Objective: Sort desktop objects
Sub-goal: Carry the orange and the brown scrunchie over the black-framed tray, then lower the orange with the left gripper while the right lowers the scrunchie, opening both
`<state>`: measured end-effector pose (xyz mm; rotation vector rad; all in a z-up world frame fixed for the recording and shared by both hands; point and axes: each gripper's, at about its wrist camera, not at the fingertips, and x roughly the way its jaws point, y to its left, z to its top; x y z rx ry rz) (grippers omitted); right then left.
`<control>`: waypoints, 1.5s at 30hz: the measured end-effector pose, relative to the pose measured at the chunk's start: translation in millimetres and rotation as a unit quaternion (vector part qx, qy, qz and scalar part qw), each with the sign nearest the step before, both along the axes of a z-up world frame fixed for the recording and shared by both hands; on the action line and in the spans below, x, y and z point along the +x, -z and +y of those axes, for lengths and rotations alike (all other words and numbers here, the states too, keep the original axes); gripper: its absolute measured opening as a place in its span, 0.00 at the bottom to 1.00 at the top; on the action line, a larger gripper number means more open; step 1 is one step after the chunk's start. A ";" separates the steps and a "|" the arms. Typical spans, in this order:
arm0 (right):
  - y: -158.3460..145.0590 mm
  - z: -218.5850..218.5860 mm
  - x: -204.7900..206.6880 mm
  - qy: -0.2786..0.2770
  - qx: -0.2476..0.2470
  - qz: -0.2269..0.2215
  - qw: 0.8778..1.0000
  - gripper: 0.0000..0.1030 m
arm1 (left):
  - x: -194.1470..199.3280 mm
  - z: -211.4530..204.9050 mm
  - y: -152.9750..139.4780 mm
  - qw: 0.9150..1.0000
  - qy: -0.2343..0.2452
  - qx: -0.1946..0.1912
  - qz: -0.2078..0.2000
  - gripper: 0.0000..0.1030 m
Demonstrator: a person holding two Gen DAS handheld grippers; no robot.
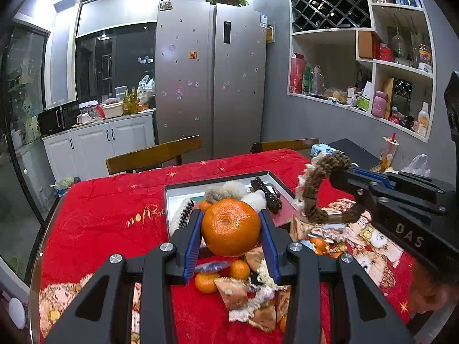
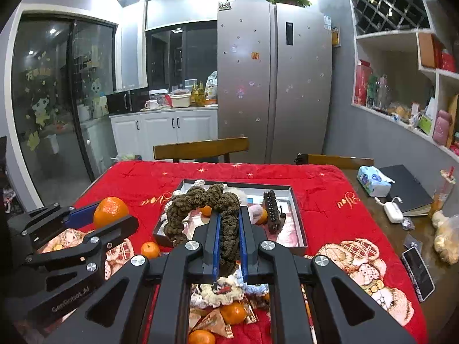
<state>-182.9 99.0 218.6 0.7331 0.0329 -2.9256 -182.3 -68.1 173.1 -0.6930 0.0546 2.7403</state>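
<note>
Here, two hand-held tools hover above a desk (image 2: 321,183) covered with a red cloth, each one carrying something.

The main risk, as I judge it, is a drop. The left tool (image 1: 231,226) grips a large orange (image 1: 231,226) only at its two rounded sides, so a tilt or a slackened squeeze could let it roll out onto the pile below and knock pieces about. The right tool (image 2: 229,229) pinches just one stretch of a brown knitted scrunchie (image 2: 200,200), and the rest of the loop stands free above the tool; that loose part could snag on the edge of the shallow box (image 2: 298,218) or drag out something already sorted. The two tools are also near each other (the left one shows at the edge of the right camera's view), so a careless swing might bump them together.

The left tool's jaws stand moderately wide apart, clamped on the orange, which is lifted clear of the cloth. The right tool's jaws are nearly together, squeezing the scrunchie.

The box lies at mid-desk, beyond both tools, holding fluffy hair ties, a dark hair clip (image 2: 272,209) and a small orange or two. Closer in, beneath the tools, lie small oranges (image 1: 239,269), wrapped snacks and more scrunchies, not yet sorted.
</note>
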 end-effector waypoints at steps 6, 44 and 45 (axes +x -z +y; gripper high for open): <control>-11.2 13.7 -25.2 0.001 -0.002 0.003 1.000 0.11 | -38.4 8.1 -9.8 1.000 0.002 -0.006 0.002 0.39; 124.4 65.1 -212.5 0.033 0.003 -0.164 0.986 0.11 | -242.6 51.5 140.6 0.990 -0.008 -0.020 -0.140 0.39; 128.7 65.1 -213.5 0.033 0.006 -0.169 0.985 0.11 | -242.3 53.7 143.1 0.990 -0.008 -0.026 -0.141 0.39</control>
